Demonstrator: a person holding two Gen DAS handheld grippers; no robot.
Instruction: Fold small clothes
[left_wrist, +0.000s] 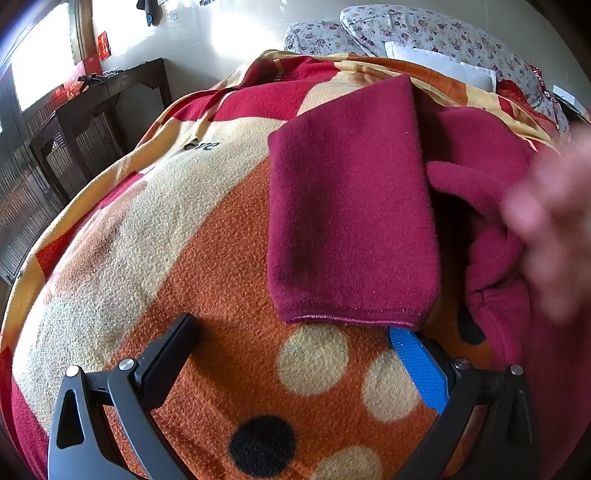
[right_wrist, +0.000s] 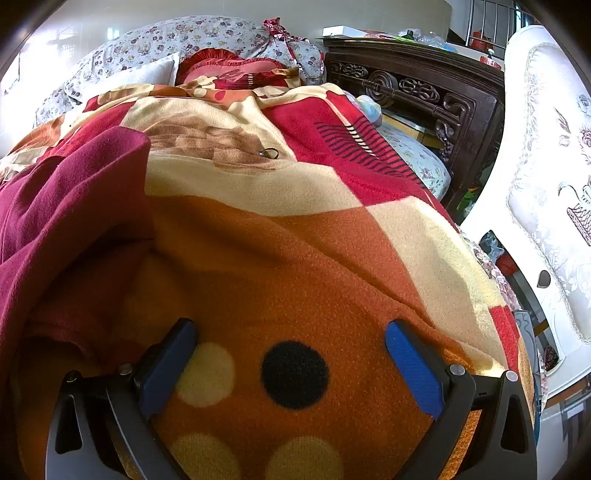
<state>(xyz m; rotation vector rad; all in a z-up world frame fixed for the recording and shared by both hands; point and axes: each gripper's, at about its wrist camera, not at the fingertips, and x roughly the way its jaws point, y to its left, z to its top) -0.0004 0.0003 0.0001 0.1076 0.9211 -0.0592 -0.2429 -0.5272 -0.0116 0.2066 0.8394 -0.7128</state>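
Your maroon fleece garment (left_wrist: 351, 206) lies on the blanket (left_wrist: 207, 258) covering the bed, one sleeve-like part flat with its long axis running away from you and its hemmed end pointing back at your left claw (left_wrist: 295, 332), which is released wide with nothing between its fingers. The rest of it bunches up to the right. Your right claw (right_wrist: 291, 332) is equally spread and empty over bare blanket, the garment beside its left finger.
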